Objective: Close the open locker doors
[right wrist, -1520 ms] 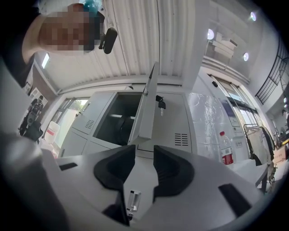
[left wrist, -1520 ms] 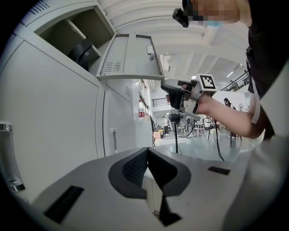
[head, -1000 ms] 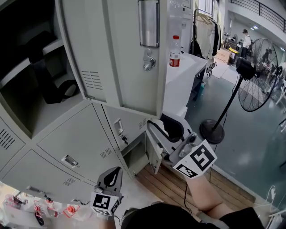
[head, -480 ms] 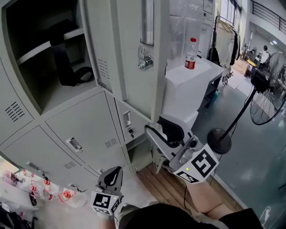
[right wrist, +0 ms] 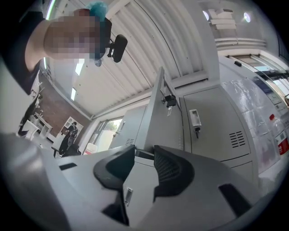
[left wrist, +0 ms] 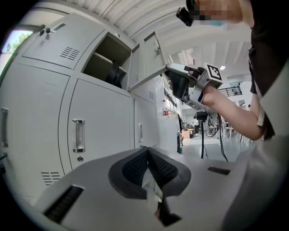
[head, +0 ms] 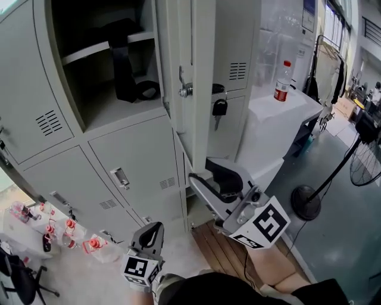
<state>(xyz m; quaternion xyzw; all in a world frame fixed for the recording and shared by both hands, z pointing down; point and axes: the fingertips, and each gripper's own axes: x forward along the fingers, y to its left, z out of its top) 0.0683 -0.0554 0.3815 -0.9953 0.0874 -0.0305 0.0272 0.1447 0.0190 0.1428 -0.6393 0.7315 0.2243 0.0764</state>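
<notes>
Locker bank [head: 125,161], left of frame: one upper door [head: 202,71] stands open, edge-on at top centre, and closing it looks to be the pending step. The right gripper [head: 202,171] sits below the door, fingers released and empty; it likely must rise and push the door. The left gripper [head: 153,232] is at the bottom of the frame, clenched on nothing. Since a second ago the view has tilted up, bringing the open compartment [head: 107,65] towards top centre.

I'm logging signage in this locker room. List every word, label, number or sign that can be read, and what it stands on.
Nothing here is readable.
Red label on the clear plastic bottle: print too small.
Blue notice at the top right: blurred.
Small red sign beyond the grey metal lockers: too small.
Black-and-white marker cube: square patterns, no letters.
</notes>
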